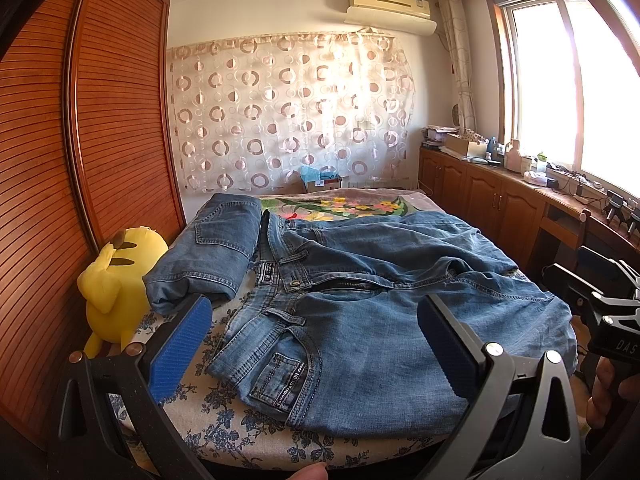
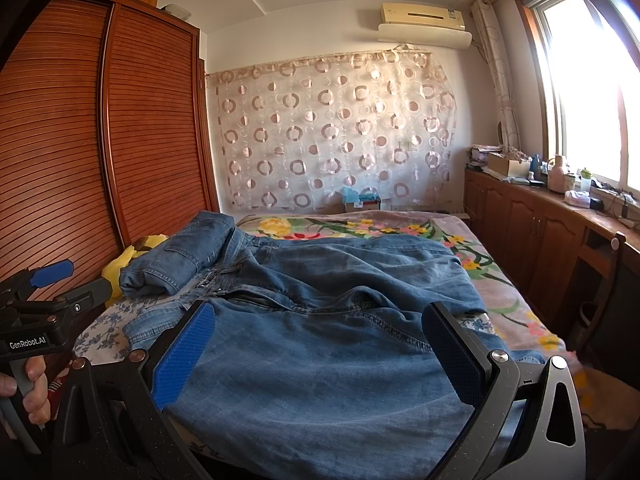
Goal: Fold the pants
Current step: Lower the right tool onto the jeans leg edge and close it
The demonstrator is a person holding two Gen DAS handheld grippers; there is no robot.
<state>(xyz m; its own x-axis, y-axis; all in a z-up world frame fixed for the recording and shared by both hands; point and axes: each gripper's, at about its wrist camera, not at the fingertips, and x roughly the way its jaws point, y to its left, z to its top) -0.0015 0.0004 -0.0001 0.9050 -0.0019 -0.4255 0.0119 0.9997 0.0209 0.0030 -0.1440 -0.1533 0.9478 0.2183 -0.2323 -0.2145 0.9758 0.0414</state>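
One bed (image 1: 192, 432), floral cover, carrying two denim items: one pair of blue jeans (image 1: 360, 320) spread unfolded across the near half, waistband toward the left edge, legs running to the right edge, zip open; one folded denim bundle (image 1: 208, 252) at the left edge, its corner lying over the jeans' waistband. One yellow plush toy (image 1: 116, 280) at the bed's left edge, between the folded bundle and the wardrobe (image 1: 80, 120). One open cardboard box (image 1: 324, 182) past the far edge — pale blue contents, not identifiable. Left gripper (image 1: 316, 340): jaws spread wide, holding nothing, hovering above the jeans' pocket area at the near edge. Right gripper (image 2: 320, 352): likewise wide apart and empty, over the jeans' legs. One hand (image 2: 28, 384) visible on the left gripper's handle.
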